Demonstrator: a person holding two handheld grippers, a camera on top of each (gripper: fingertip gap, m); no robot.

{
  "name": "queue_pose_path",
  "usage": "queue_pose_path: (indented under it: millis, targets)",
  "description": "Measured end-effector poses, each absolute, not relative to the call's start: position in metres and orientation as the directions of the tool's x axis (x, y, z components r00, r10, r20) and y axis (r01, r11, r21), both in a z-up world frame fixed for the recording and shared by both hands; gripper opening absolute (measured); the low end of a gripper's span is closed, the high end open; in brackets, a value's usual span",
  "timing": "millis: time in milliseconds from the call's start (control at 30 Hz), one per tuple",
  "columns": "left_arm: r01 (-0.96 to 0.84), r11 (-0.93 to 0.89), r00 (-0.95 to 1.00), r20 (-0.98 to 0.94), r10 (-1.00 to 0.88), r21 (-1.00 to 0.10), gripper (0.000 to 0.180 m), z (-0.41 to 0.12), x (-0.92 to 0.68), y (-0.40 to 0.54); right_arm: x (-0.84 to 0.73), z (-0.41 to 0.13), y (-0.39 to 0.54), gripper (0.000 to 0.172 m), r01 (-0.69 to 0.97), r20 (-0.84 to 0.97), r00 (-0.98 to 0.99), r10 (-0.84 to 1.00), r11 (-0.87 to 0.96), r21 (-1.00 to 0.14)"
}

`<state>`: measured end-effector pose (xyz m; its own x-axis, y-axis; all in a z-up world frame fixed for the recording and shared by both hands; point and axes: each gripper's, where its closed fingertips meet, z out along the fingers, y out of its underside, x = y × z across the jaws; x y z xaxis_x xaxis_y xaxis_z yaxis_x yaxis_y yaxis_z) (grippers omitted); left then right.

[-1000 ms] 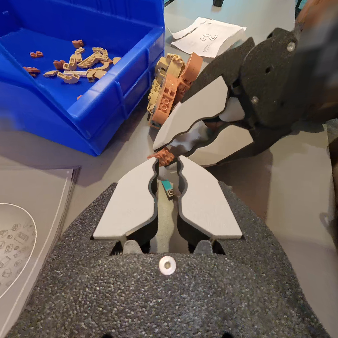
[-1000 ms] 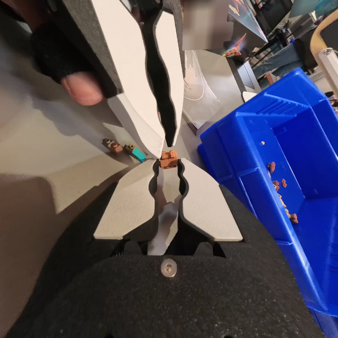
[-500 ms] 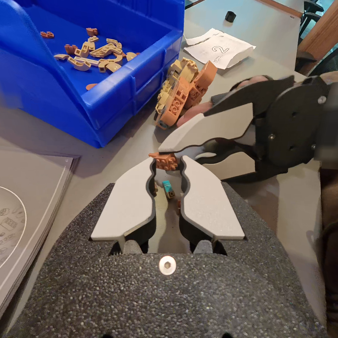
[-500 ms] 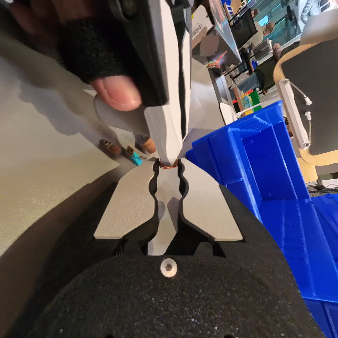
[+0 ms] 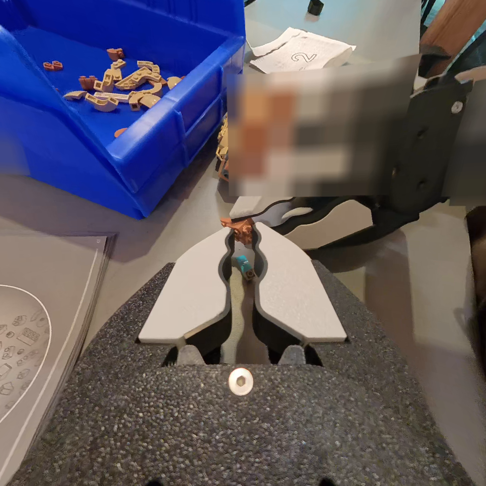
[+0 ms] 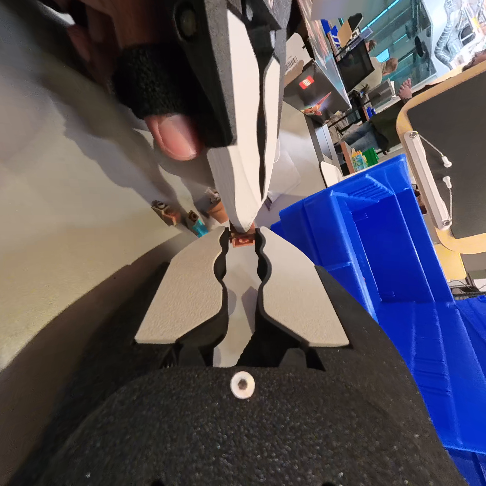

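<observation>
Reddish-brown small plastic brick point(image 5: 242, 231) sits above the grey tabletop point(image 5: 157, 226), pinched from two directions just off the near corner of the large blue plastic bin point(image 5: 168, 123), which holds loose tan and brown pieces point(image 5: 123, 84). Beside the bin's near wall lies a grey printed booklet point(image 5: 52, 289). The left gripper point(image 5: 242, 232) has narrowed since half a second ago, when the brick sat between wider tips; now both pads press its sides. The right gripper point(image 6: 242, 236) is clamped on the same brick across its width, meeting the left almost at right angles. A small teal and grey brick point(image 5: 244, 265) lies on the tabletop directly beneath.
</observation>
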<state>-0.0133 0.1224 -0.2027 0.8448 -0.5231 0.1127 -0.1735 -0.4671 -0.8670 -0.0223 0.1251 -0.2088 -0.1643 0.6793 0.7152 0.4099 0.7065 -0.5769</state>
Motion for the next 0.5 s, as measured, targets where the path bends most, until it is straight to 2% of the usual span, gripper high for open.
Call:
queue_pose_path:
  millis: [133, 500]
  targets:
    - [-0.185, -0.460, 0.829, 0.114, -0.548, -0.868, 0.012, -0.2018, -0.0122, 0.1205, -0.0213, -0.2078, 0.1228, 0.020, 0.381, 0.713, -0.185, 0.676, 0.718, -0.582]
    - [-0.072, -0.513, 0.761, 0.285, -0.582, -0.855, 0.011, -0.1974, -0.0101, 0.1162, -0.0193, -0.2025, 0.1172, 0.020, 0.303, 0.677, -0.216, 0.703, 0.708, -0.638]
